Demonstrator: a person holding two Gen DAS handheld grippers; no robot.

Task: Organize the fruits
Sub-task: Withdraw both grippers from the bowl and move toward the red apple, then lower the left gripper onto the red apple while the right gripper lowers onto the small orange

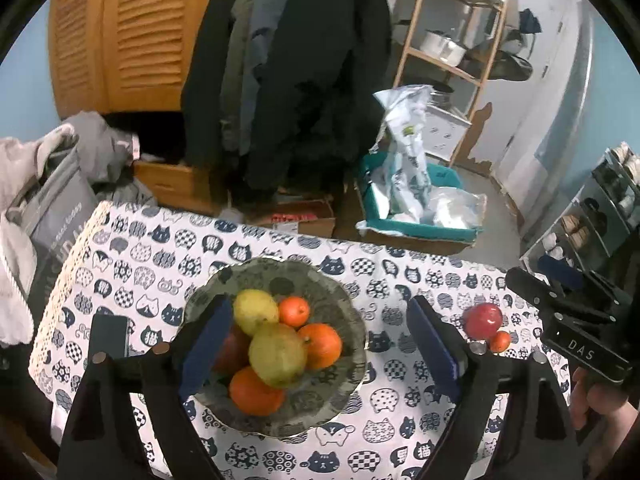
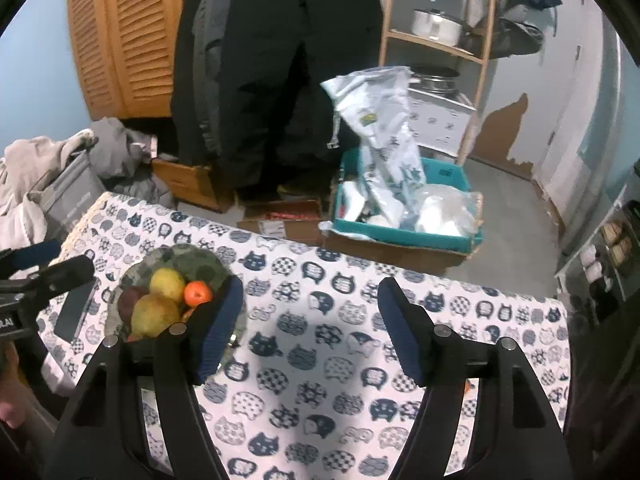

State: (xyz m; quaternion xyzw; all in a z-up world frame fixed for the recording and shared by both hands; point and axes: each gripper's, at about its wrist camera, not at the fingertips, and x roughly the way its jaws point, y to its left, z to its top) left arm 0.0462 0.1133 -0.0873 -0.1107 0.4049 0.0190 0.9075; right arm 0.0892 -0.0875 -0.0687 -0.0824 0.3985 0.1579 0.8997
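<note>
A patterned glass bowl (image 1: 340,304) on the cat-print tablecloth holds two yellow-green pears (image 1: 276,354), several oranges (image 1: 322,346) and a dark red fruit. My left gripper (image 1: 320,344) is open and empty, hovering over the bowl with its fingers on either side of the fruit. A red apple (image 1: 483,321) and a small orange (image 1: 500,341) lie on the cloth to the right of the bowl. My right gripper (image 2: 310,332) is open and empty above bare cloth; the bowl (image 2: 200,260) is at its left finger. The right gripper also shows in the left wrist view (image 1: 560,300).
A dark phone (image 2: 76,308) lies left of the bowl. Beyond the table's far edge are a teal bin (image 2: 400,232) with bags, cardboard boxes, hanging coats, a wooden shelf (image 2: 436,40) and a laundry pile (image 1: 48,168) at the left.
</note>
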